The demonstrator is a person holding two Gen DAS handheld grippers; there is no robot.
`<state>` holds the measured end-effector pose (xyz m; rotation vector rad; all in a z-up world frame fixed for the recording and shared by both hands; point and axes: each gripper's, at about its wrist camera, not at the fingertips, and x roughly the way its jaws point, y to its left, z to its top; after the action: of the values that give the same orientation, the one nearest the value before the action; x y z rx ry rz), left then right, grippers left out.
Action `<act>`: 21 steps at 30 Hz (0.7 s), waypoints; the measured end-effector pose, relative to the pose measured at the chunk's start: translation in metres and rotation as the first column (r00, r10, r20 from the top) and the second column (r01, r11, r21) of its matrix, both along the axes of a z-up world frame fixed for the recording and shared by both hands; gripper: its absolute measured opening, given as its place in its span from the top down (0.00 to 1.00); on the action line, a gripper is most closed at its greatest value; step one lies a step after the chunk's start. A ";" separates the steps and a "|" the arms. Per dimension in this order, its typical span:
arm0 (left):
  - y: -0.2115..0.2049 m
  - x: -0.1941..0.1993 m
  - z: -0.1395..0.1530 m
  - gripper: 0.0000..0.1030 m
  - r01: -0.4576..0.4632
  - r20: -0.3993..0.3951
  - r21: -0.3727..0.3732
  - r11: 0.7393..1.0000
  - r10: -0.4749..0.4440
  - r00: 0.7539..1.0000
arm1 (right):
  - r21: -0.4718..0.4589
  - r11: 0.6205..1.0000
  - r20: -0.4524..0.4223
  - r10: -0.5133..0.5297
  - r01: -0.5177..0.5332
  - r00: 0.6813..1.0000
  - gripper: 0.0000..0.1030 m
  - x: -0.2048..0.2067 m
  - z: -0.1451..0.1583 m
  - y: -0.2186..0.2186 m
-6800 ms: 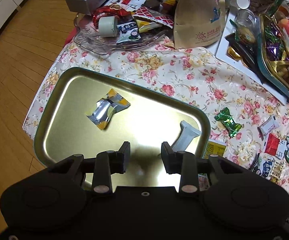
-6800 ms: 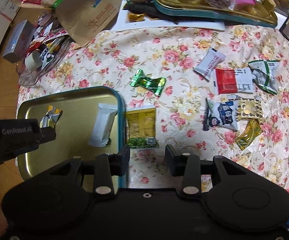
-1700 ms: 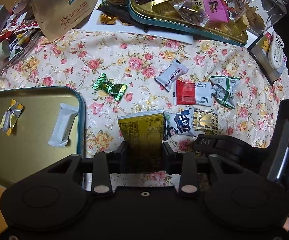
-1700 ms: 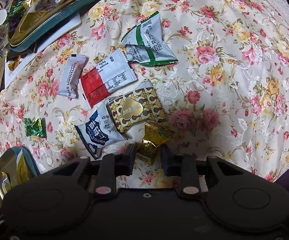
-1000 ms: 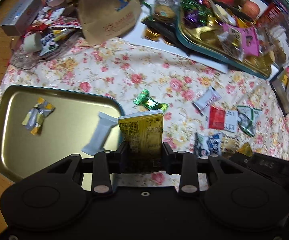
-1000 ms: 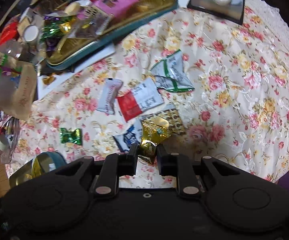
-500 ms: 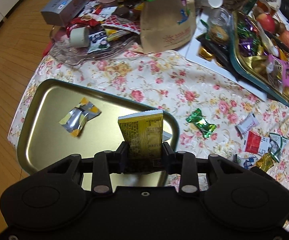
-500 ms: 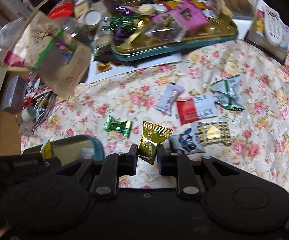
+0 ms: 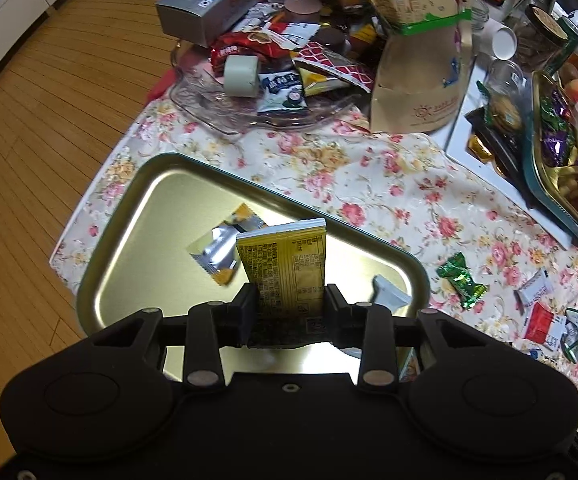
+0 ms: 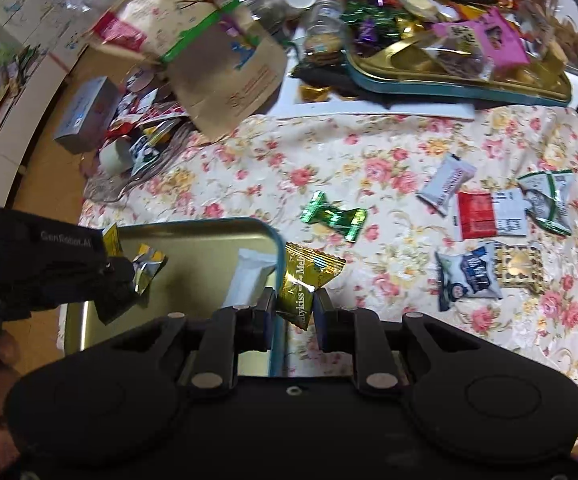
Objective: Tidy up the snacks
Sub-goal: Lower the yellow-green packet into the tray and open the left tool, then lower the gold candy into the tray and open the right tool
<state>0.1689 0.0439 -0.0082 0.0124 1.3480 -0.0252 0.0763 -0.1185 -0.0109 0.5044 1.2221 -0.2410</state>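
My left gripper (image 9: 289, 308) is shut on a flat yellow snack packet (image 9: 285, 264) and holds it above the gold tray (image 9: 137, 208). In the tray lie a silver and yellow wrapper (image 9: 223, 250) and a white bar (image 9: 389, 295). My right gripper (image 10: 293, 312) is shut on a gold candy packet (image 10: 305, 278) over the tray's right rim (image 10: 277, 248). In the right wrist view the left gripper (image 10: 113, 280) hangs over the tray's left part. A green candy (image 10: 335, 216) lies on the floral cloth.
Several loose snacks (image 10: 481, 216) lie on the cloth at right. A brown paper bag (image 9: 417, 48), a glass dish of snacks (image 9: 265, 80) and a grey box (image 9: 209, 4) stand at the back. A teal tin of sweets (image 10: 449, 64) sits far right. The wooden floor (image 9: 29, 140) lies left.
Both grippers have moved left toward the gold tray with their packets still held. The left one now hangs over the tray; the right one has reached its right rim.
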 end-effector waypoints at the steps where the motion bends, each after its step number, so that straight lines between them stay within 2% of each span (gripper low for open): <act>1: 0.002 0.001 0.000 0.56 0.001 0.002 -0.001 1.000 -0.001 1.000 | 0.001 1.000 0.003 0.010 -0.010 1.000 0.79 0.001 0.000 0.004; 9: 0.017 0.002 0.008 0.56 -0.022 0.042 0.005 1.000 0.022 0.999 | 0.029 0.997 0.014 0.070 -0.070 0.997 0.79 0.010 0.001 0.027; 14: 0.024 0.005 0.003 0.57 -0.048 0.013 -0.003 0.999 0.048 0.999 | 0.039 0.994 0.018 0.104 -0.105 0.994 0.79 0.011 0.001 0.036; 17: 0.026 0.006 -0.003 0.57 -0.052 -0.030 -0.014 0.999 0.051 0.998 | 0.043 0.990 0.007 0.131 -0.131 0.991 0.79 0.013 -0.003 0.042; 21: 0.027 0.006 -0.008 0.57 -0.055 -0.063 -0.040 0.998 0.053 0.997 | 0.056 0.979 -0.007 0.196 -0.195 0.981 0.79 0.014 -0.006 0.052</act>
<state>0.1749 0.0707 -0.0160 -0.0602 1.4090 -0.0080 0.0900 -0.0669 -0.0173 0.4270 1.2836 -0.0430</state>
